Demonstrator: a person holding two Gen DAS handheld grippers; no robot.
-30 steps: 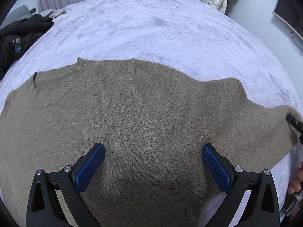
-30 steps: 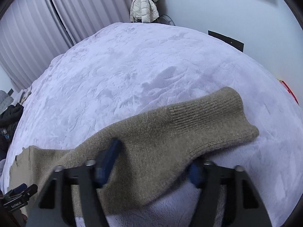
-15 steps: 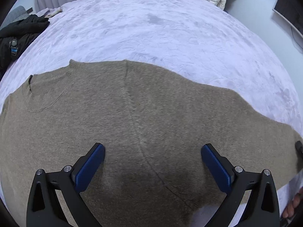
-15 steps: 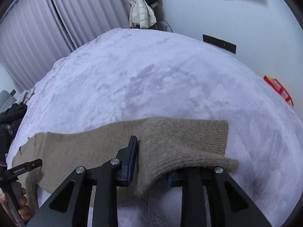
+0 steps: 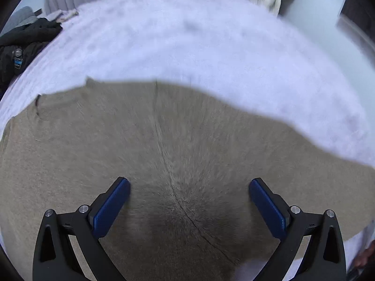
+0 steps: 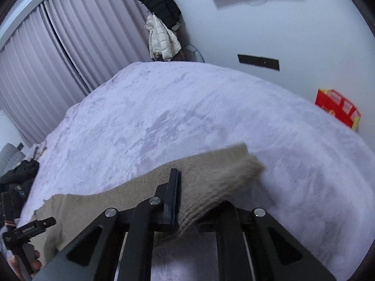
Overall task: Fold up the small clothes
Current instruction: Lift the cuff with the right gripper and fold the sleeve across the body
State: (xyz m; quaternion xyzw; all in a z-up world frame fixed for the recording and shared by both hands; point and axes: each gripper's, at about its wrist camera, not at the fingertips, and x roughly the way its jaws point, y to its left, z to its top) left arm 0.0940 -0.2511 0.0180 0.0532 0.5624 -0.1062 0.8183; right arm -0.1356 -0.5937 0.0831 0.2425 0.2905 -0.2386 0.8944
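Note:
A tan knit sweater (image 5: 164, 145) lies spread flat on the lavender bed cover (image 5: 199, 42). Its neckline is at the left and one sleeve runs off to the right. My left gripper (image 5: 188, 187) is open and empty, hovering close above the sweater's body, with blue pads (image 5: 110, 207) wide apart. In the right wrist view, my right gripper (image 6: 196, 201) is shut on the sweater's ribbed sleeve cuff (image 6: 222, 171), lifting it slightly off the bed cover (image 6: 187, 107). The sleeve trails left toward the sweater body (image 6: 98, 206).
Dark clothes (image 5: 25, 42) are piled at the bed's left edge. Jackets (image 6: 161, 28) hang in the far corner by the curtains (image 6: 46, 65). A red box (image 6: 337, 107) sits by the right wall. The left gripper's handle (image 6: 25, 231) shows at lower left of the right wrist view.
My right gripper closed on the sleeve cuff and pulled it back and up, stretching the sleeve straight. My left gripper dropped closer to the sweater, still open.

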